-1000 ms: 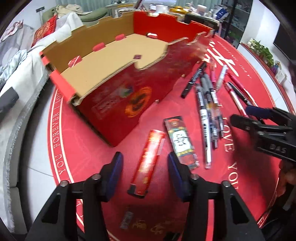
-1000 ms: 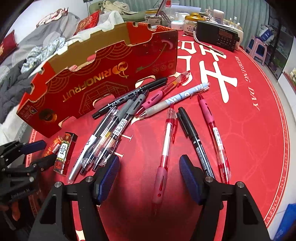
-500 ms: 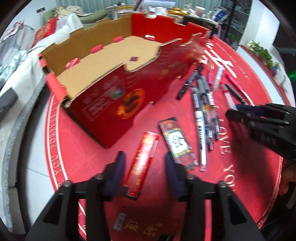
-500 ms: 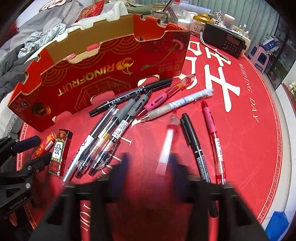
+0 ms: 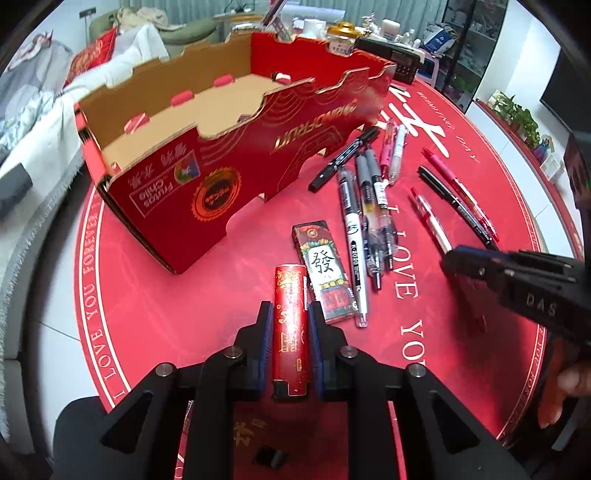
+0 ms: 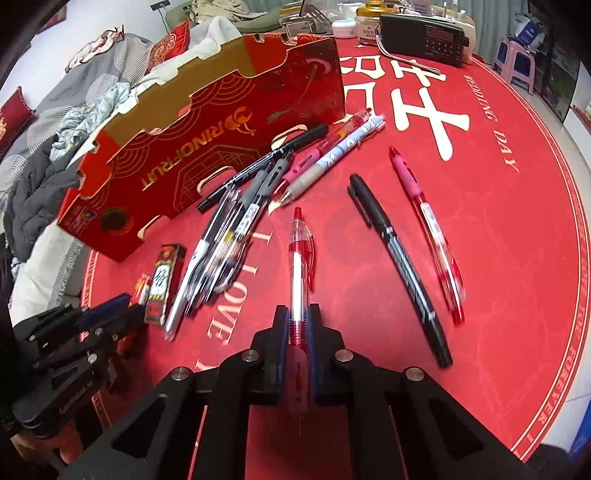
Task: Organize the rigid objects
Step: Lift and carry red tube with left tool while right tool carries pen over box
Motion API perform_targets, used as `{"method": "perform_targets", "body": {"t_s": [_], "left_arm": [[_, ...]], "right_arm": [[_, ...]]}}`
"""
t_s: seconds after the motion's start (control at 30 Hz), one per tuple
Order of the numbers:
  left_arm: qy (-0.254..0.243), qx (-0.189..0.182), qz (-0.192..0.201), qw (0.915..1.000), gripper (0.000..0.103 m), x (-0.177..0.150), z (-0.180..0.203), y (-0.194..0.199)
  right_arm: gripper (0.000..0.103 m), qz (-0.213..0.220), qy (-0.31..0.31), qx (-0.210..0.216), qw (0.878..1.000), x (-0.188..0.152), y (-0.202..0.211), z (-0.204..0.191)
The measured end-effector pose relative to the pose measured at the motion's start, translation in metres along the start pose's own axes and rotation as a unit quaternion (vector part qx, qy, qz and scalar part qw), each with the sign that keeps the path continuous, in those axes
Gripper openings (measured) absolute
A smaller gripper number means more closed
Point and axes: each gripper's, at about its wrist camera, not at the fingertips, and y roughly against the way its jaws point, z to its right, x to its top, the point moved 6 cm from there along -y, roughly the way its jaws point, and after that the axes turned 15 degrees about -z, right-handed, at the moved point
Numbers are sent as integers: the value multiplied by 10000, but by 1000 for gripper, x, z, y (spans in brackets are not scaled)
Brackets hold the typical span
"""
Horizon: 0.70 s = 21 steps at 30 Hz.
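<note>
My left gripper [image 5: 290,314] has a red lighter [image 5: 290,295] between its blue pads, which touch both its sides; the jaws are still closing on it. Just right of it, a second lighter [image 5: 324,269] with a black Chinese character lies flat on the cloth. My right gripper [image 6: 298,314] is shut on a clear red pen [image 6: 300,254] that points away along the fingers. Several more pens [image 6: 236,221] lie bunched beside the open red cardboard box [image 5: 229,173]. In the left wrist view the right gripper [image 5: 448,258] shows at the right edge.
A black marker [image 6: 399,266] and a pink-red pen [image 6: 428,229] lie apart, right of the held pen. A black radio [image 6: 424,33] and jars stand at the far edge of the round red tablecloth [image 6: 498,258]. Bedding lies beyond the box on the left.
Both grippers have closed from wide open: the left on the red lighter, the right on the clear red pen. The red lighter now lies straight between the left pads.
</note>
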Motion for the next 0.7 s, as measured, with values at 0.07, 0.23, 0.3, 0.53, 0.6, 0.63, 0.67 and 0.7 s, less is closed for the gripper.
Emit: {"method": "perform_targets", "body": {"t_s": [0.07,0.23,0.3,0.53,0.6,0.63,0.67,0.7], "left_arm": [[-2,-43,15,10000,19,-1,3,2],[-104,-4,-8,9999,19,-3,12,2],[-69,-38,-10,10000,19,-3,11,2],[-27,-50,0,10000,19,-4,10,1],[-43,41,-9,10000,19,-5,10,1],[-49,101,-16,9999,19,-6,10,1],[-53,127,-19,9999,19,-6,10,1],[-54,144,-17,9999,19,-7,10,2]], "right_arm": [[11,13,-5,2,10000,-2,1,1],[11,-238,405,-668,9967,-3,-3,-9],[11,-525,775,-1083,9897,2,-7,-19],[11,-1103,1313,-1333,9761,14,-10,-29],[11,-958,1110,-1248,9813,13,-7,-27],[10,-879,956,-1143,9849,12,-6,-25],[10,-786,774,-974,9891,10,-4,-22],[10,-679,598,-814,9926,7,-1,-19]]}}
